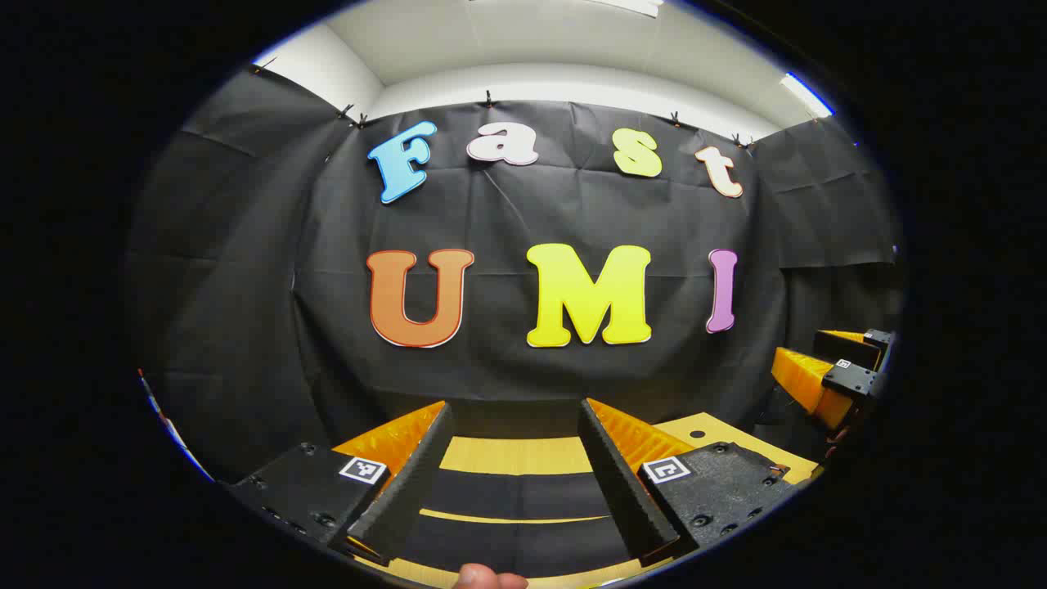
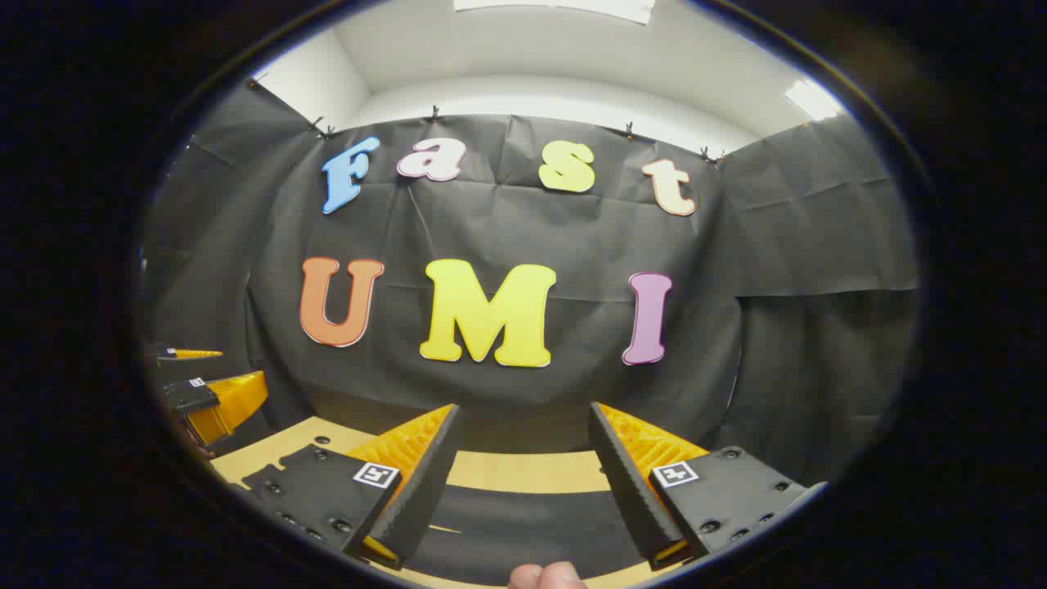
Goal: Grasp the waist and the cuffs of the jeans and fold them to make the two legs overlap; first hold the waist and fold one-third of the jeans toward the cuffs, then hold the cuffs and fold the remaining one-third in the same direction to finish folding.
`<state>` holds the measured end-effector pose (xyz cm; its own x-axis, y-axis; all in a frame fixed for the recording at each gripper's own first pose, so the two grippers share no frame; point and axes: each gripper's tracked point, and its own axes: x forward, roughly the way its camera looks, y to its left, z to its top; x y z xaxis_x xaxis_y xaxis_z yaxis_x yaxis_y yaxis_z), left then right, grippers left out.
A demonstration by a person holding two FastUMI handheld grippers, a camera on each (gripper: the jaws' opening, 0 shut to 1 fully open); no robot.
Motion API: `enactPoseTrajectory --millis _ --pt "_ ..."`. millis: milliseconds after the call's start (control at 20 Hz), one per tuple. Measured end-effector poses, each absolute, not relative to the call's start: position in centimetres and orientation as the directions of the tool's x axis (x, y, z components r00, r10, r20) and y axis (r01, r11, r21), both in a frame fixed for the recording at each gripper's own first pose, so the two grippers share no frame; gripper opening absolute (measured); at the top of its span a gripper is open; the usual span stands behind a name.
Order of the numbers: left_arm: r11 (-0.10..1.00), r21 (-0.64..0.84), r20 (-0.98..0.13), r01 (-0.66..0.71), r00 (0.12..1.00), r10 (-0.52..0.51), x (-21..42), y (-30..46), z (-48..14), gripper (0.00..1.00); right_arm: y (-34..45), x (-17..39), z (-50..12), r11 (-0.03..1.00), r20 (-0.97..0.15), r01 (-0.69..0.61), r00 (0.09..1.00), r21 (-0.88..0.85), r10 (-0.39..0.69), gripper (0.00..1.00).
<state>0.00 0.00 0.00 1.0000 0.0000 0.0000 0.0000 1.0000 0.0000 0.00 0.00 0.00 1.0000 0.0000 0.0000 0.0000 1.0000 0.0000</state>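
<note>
My left gripper (image 1: 515, 405) is open, its two orange-backed fingers spread wide above a wooden table (image 1: 515, 456). A dark cloth (image 1: 515, 495) lies on the table below and between the fingers; I cannot tell if it is the jeans. My right gripper (image 2: 524, 406) is also open, over the same dark cloth (image 2: 523, 515), with nothing between its fingers. Each gripper appears at the edge of the other's view: the right gripper (image 1: 822, 360) at the far right, the left gripper (image 2: 217, 372) at the far left. Both point level at the booth wall.
The wooden table (image 2: 270, 446) runs up to the black cloth wall close ahead. A person's fingertip (image 1: 489, 579) shows at the bottom edge of the left gripper view, and another fingertip (image 2: 546, 575) at the bottom of the right gripper view.
</note>
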Motion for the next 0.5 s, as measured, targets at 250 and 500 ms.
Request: enactPoseTrajectory --millis 250,500 --pt "1.000 -0.019 -0.031 -0.016 0.999 0.015 0.5 0.3 -1.1 0.98 -1.4 0.4 -1.0 1.000 -0.027 0.025 0.999 -0.001 -0.025 0.96" --pt "1.000 -0.015 -0.038 -0.018 0.999 0.018 0.7 0.2 -1.4 0.98 -1.7 0.6 -0.9 1.000 -0.025 0.024 0.999 -0.013 -0.024 0.95"
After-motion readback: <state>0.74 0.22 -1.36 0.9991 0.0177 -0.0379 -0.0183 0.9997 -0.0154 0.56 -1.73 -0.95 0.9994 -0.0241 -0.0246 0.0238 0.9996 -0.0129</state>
